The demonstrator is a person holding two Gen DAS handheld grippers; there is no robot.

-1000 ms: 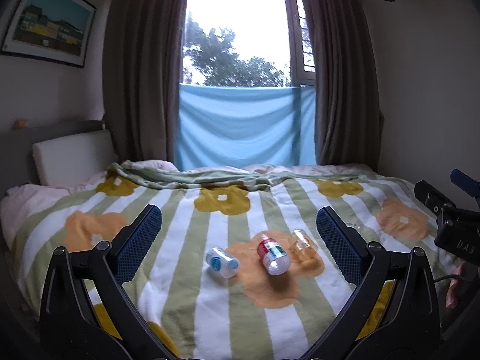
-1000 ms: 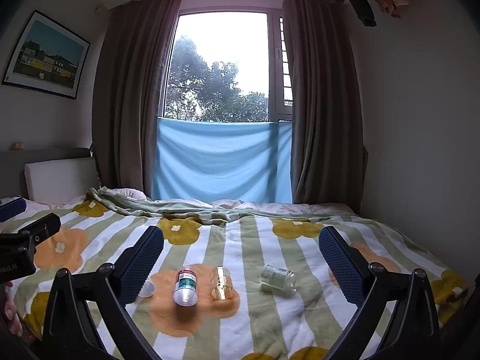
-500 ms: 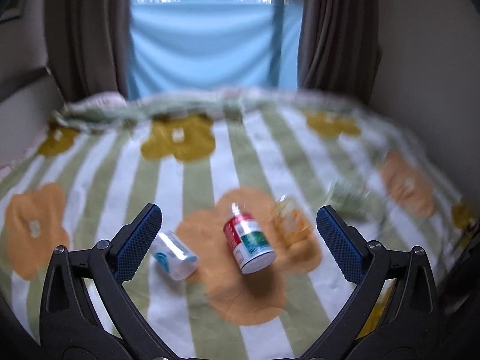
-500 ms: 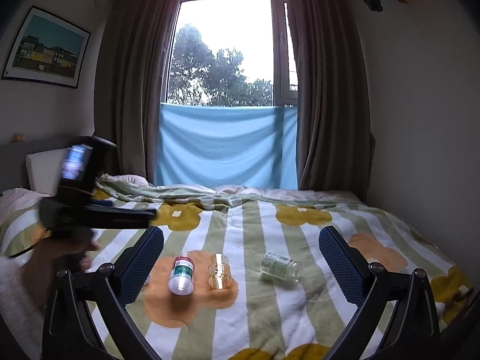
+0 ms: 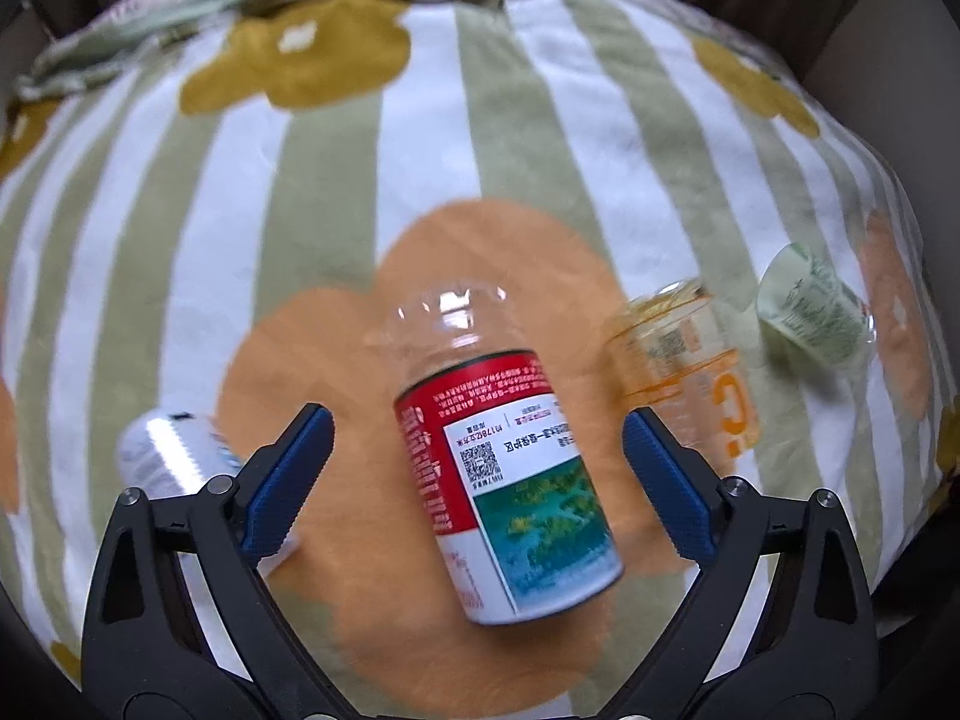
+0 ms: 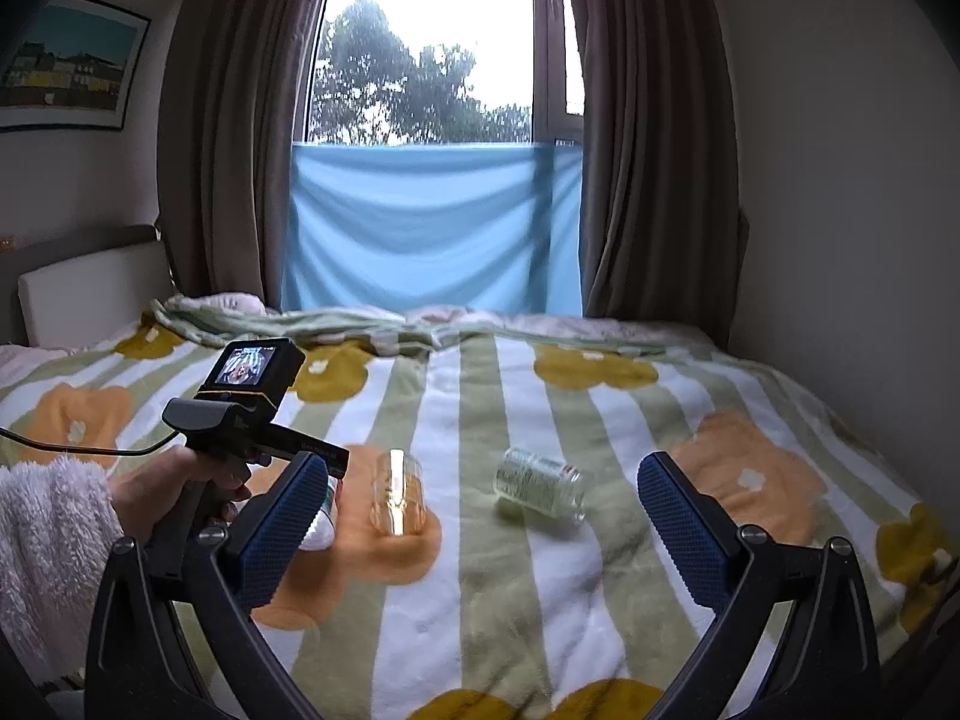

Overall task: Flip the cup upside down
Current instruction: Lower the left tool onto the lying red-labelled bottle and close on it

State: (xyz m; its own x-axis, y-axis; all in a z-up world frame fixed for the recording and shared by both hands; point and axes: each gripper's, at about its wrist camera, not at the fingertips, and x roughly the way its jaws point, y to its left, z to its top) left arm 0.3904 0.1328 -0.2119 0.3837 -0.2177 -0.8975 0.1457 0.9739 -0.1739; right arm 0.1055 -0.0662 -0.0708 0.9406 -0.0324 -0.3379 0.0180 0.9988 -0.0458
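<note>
Judging from how things lie, nothing is flipped yet — your left tongs (image 5: 474,456) gape wide around the red-labelled cup (image 5: 510,480), lying on its side on the bed (image 5: 420,150), untouched. Your right tongs (image 6: 480,534) hang open, empty — gripping and upending remain.

Home bedroom, bed (image 6: 540,570), curtained window (image 6: 432,60), framed picture (image 6: 66,72)

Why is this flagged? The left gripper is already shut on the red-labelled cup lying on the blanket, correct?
Not quite. In the left wrist view the left gripper is open, its jaws apart on either side of the red-labelled cup, which does lie on the blanket.
</note>
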